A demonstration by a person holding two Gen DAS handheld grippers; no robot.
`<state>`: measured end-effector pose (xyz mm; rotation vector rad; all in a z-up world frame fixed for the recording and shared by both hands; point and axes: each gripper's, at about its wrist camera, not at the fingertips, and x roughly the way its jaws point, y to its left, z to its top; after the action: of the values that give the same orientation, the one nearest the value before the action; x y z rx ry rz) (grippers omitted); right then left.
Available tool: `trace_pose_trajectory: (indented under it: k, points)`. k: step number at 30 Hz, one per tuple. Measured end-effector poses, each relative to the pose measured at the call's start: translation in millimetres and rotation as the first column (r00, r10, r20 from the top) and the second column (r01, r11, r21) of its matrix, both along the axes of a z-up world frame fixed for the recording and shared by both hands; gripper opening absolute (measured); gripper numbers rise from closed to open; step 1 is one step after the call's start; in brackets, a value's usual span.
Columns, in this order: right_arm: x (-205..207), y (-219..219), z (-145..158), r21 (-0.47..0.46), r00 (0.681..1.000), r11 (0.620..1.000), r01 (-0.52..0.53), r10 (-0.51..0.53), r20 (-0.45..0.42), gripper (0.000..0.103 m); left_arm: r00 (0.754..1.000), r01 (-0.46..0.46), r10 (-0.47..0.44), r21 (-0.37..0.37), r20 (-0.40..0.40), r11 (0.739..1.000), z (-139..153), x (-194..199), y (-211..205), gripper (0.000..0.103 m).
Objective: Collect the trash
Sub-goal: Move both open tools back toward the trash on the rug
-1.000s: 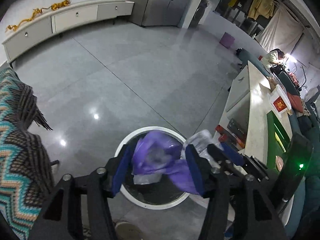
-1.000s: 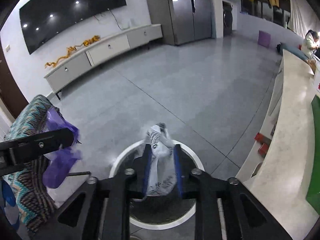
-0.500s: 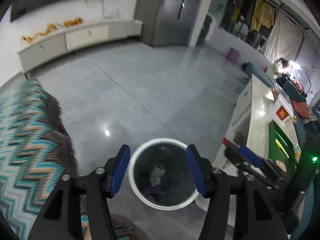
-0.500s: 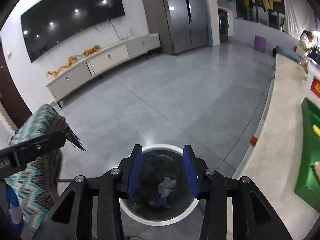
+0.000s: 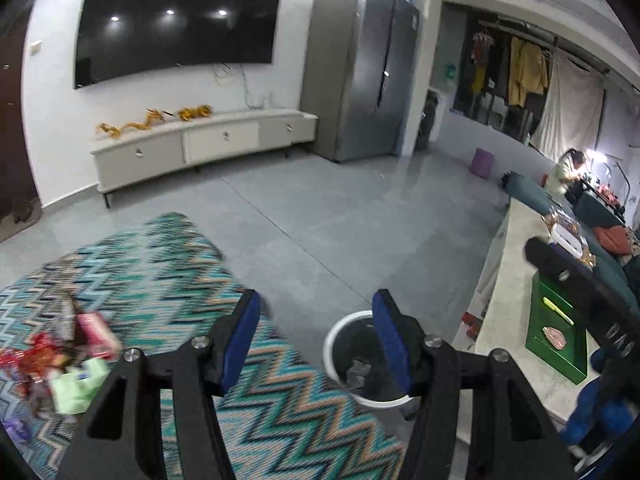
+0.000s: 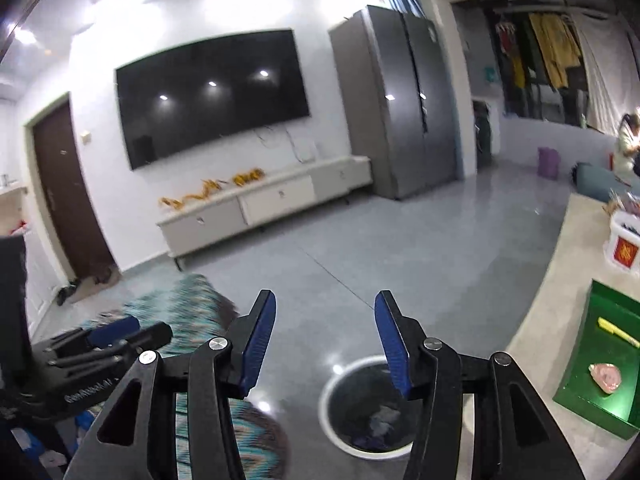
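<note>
A round white-rimmed trash bin (image 5: 334, 340) stands on the grey floor, with crumpled bags inside; it also shows in the right wrist view (image 6: 332, 384). My left gripper (image 5: 316, 336) is open and empty, raised above the zigzag blanket and the bin. My right gripper (image 6: 325, 338) is open and empty, raised above the floor left of the bin. Loose trash (image 5: 76, 360), red, pink and green wrappers, lies on the zigzag blanket (image 5: 152, 272) at the lower left.
A long pale counter (image 5: 516, 300) runs along the right with a green tray (image 5: 556, 344) on it. A TV cabinet (image 5: 200, 144), a wall TV and a grey fridge (image 5: 360, 72) stand at the far wall. A person sits at the far right.
Both grippers let their bags drop into the bin and opened. Both then lifted and tilted up, so the room and the blanket with trash came into view.
</note>
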<state>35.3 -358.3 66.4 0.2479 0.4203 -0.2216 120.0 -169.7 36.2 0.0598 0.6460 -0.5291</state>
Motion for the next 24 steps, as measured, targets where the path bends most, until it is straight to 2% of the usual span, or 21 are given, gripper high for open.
trace_pose_trajectory:
  k: [5, 8, 11, 13, 15, 18, 24]
  points:
    - [-7.4, 43.8, 30.1, -0.034, 0.995, 0.996, -0.087, 0.089, 0.044, 0.054, 0.994, -0.1, 0.101, -0.02, 0.046, 0.995, 15.3, -9.7, 73.9, 0.059]
    - [-10.0, 66.5, 41.7, -0.048, 0.99, 0.991, -0.123, 0.126, 0.069, 0.063, 0.981, -0.178, 0.179, -0.024, 0.073, 0.984, 19.1, -14.6, 121.8, 0.07]
    - [-10.4, 90.7, 50.1, -0.063, 0.979, 0.982, -0.179, 0.184, 0.084, 0.072, 0.966, -0.244, 0.245, -0.02, 0.082, 0.97, 16.2, -17.5, 169.6, 0.073]
    - [-10.9, 101.8, 48.6, -0.068, 0.972, 0.975, -0.213, 0.218, 0.084, 0.083, 0.958, -0.278, 0.278, -0.015, 0.074, 0.96, 10.0, -17.8, 202.0, 0.073]
    - [-6.0, 116.4, 47.6, -0.063, 0.963, 0.966, -0.251, 0.256, 0.082, 0.086, 0.945, -0.32, 0.319, 0.006, 0.076, 0.947, 1.6, -19.8, 233.2, 0.073]
    - [-2.4, 130.8, 45.2, -0.052, 0.951, 0.954, -0.295, 0.298, 0.083, 0.099, 0.928, -0.368, 0.365, 0.036, 0.073, 0.929, -12.2, -22.6, 278.6, 0.073]
    - [3.0, 173.3, 38.1, -0.037, 0.916, 0.921, -0.389, 0.39, 0.091, 0.103, 0.901, -0.434, 0.432, 0.119, 0.044, 0.893, -46.4, -21.3, 351.4, 0.073]
